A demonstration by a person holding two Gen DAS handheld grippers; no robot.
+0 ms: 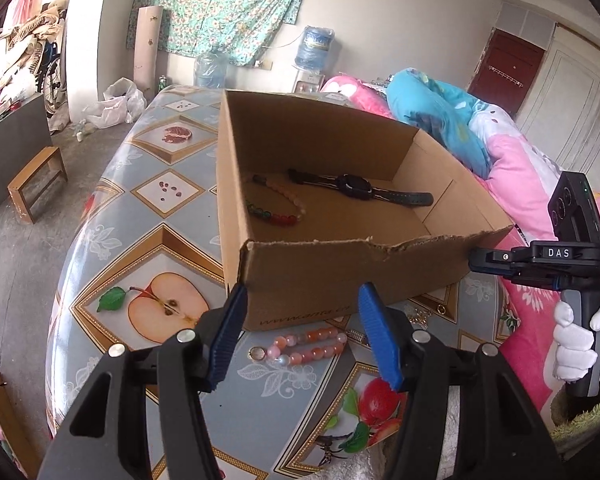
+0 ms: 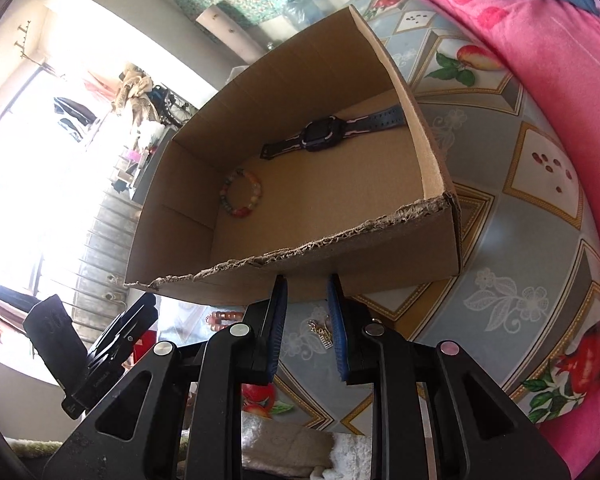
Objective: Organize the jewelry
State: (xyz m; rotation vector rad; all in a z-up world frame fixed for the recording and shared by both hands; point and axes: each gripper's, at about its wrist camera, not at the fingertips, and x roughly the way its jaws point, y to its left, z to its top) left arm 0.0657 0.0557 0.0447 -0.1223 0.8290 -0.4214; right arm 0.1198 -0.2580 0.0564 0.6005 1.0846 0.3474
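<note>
An open cardboard box (image 1: 340,280) (image 2: 340,256) stands on the fruit-patterned table (image 1: 148,200). Inside it lie a black watch (image 1: 356,187) (image 2: 328,134) and a multicoloured bead bracelet (image 1: 278,216) (image 2: 242,194). A pink-orange bead bracelet (image 1: 304,346) (image 2: 224,316) lies on the table in front of the box, just below my open left gripper (image 1: 303,292), which holds nothing. A small gold trinket (image 1: 420,315) (image 2: 320,332) lies on the table under my right gripper (image 2: 307,284) (image 1: 474,260). Its jaws stand narrowly apart, with nothing clamped between them.
A gloved hand (image 1: 580,344) holds the right gripper's handle. Pink bedding (image 1: 520,184) (image 2: 540,60) and a blue pillow (image 1: 440,116) border the table's right side. Left of the table the floor holds a wooden stool (image 1: 36,180) and plastic bags (image 1: 116,104).
</note>
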